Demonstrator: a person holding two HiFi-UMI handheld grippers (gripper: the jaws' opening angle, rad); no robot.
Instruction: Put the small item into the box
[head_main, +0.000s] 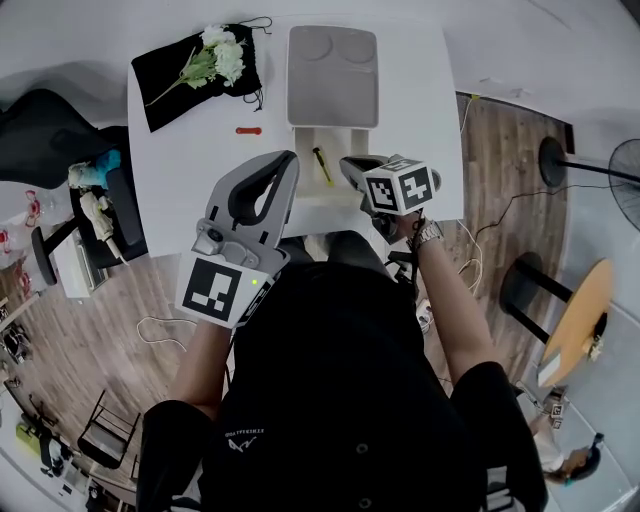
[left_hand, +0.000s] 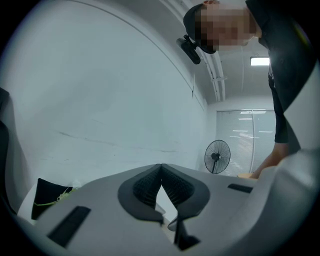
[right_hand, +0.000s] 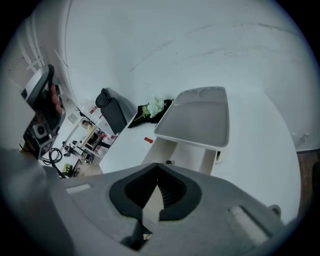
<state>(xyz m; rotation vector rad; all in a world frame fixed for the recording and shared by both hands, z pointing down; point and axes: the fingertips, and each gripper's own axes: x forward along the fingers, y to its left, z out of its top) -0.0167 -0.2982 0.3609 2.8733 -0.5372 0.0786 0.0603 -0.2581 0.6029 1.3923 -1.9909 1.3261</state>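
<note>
At the far left of the white table (head_main: 175, 185), a black cloth (head_main: 180, 85) carries a spray of white flowers (head_main: 222, 57). Just right of the cloth, touching nothing else, lies the small red item (head_main: 248, 130), flat on the bare tabletop and outside the box. The left gripper (left_hand: 161, 166) hangs above the near table edge, jaws pressed together tip to tip with nothing between them. Right of centre stands the white box (head_main: 301, 150), its lid (head_main: 333, 78) hinged up and back. 1 thin yellow stick with a dark tip (head_main: 323, 166) lies inside. The right gripper (right_hand: 157, 165), near the box's right side, is likewise closed on nothing.

Assessment: the red item looks light, rigid and short, though its detail is too small to confirm. The recommended hold is across its narrow middle, with the jaws lowered squarely. A thing this slight could skate on the smooth surface or flick out from between the pads.
</note>
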